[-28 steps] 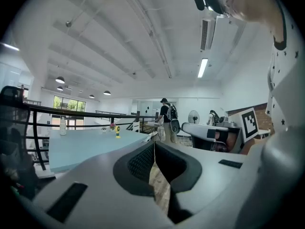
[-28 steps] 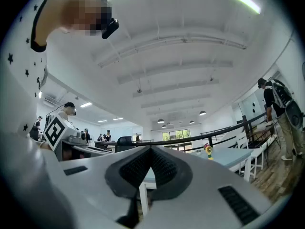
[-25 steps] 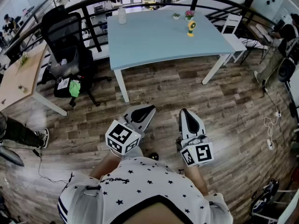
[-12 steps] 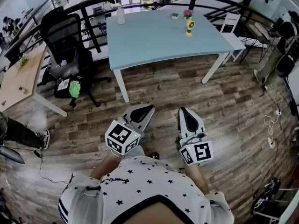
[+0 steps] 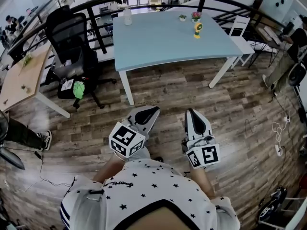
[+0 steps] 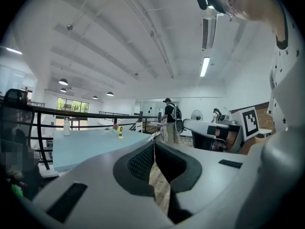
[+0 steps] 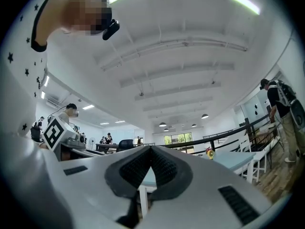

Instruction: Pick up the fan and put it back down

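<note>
Down by the person's belly, left gripper and right gripper are both pinched closed, empty; little yellow fan stands well off, far side of the blue table; I'd step closer, open one, grab its stem gently.

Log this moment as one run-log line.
small yellow fan: upright on light blue table, untouched | left claw: shut, empty | right claw: shut, empty | both short of table

A blue table carries a bottle at its far left corner; a black chair stands left of it, a white chair right.
</note>
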Tool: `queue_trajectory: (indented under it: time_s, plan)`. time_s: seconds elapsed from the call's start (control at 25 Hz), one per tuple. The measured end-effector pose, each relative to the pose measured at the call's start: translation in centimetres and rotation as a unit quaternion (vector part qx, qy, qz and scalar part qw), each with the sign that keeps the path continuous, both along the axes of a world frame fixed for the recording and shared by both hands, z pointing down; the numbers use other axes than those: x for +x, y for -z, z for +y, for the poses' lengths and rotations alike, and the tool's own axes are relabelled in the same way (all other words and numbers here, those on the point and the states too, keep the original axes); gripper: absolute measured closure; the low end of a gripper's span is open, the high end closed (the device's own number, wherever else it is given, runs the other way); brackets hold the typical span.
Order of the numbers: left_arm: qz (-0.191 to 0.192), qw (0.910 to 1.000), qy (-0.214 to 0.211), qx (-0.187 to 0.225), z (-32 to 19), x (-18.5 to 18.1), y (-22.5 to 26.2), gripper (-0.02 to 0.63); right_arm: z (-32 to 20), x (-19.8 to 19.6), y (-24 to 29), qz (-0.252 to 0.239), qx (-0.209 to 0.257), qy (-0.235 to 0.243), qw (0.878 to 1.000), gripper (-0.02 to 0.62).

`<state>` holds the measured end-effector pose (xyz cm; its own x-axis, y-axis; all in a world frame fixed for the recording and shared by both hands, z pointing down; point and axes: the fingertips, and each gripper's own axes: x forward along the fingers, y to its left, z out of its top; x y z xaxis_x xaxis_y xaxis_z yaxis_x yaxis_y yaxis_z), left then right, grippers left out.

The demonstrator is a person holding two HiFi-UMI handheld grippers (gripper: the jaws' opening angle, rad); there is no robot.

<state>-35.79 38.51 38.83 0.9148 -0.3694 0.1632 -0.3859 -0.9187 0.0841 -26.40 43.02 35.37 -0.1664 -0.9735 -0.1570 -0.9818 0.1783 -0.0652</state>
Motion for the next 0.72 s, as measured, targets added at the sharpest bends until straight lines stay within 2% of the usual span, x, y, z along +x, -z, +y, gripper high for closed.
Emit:
queue_trajectory:
  time_s: [0.44,0.72]
  plan:
    - [-0.007,0.9999,-0.010,-0.006,0.4,1.2,-0.5,0.577,0.8,1.9,-1.1,-0.018,-0.015,-0.018,1.000,0.594]
    - [-0.009,0.9991,-0.039,-0.015,-0.3,3.8,-1.4,0.577,1.1,4.1,-2.5,-0.023,-0.036,-0.050,0.998,0.589]
